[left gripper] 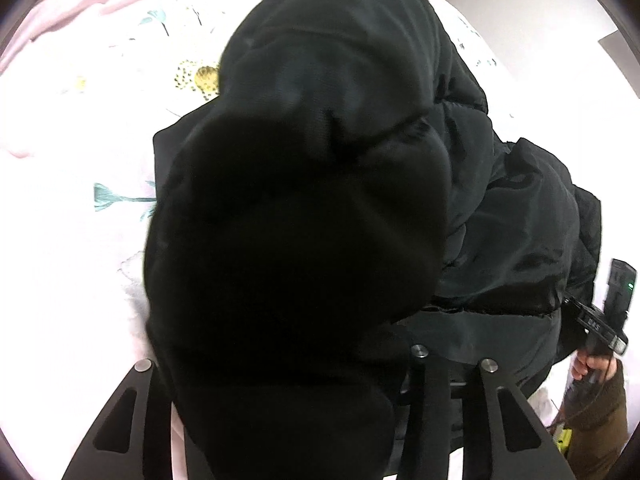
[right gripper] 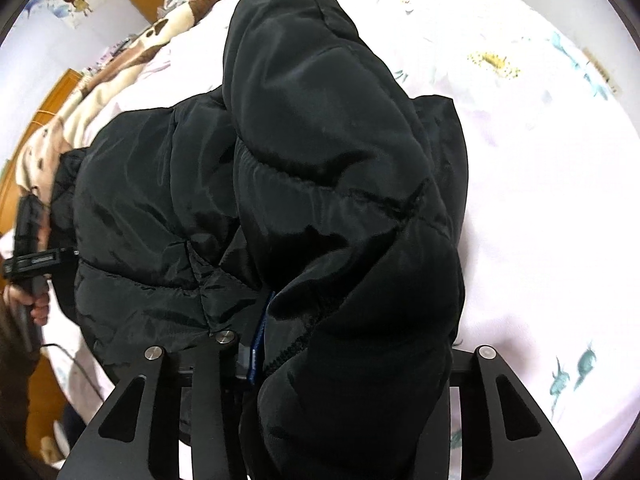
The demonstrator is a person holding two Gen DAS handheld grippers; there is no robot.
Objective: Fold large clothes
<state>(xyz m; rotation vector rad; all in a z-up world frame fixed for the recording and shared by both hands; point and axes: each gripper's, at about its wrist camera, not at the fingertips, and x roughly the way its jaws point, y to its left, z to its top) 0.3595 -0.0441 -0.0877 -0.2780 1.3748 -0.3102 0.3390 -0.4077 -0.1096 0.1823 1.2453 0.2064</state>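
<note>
Black padded jacket [left gripper: 320,160], one item: lying across the floral bedsheet [left gripper: 80,140] and bulging up through the centre of both wrist views. Left gripper [left gripper: 280,380] and right gripper [right gripper: 340,360], lower centre of their frames: each is gripping a thick fold of the jacket, jaws clamped on the padding. Patterned blanket [right gripper: 120,64], upper left of the right view: lying along the bed's edge.

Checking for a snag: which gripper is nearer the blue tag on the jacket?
Right. The right gripper holds the black jacket with the blue tag right at its jaws; the left gripper grips the jacket's far side, well away.
</note>
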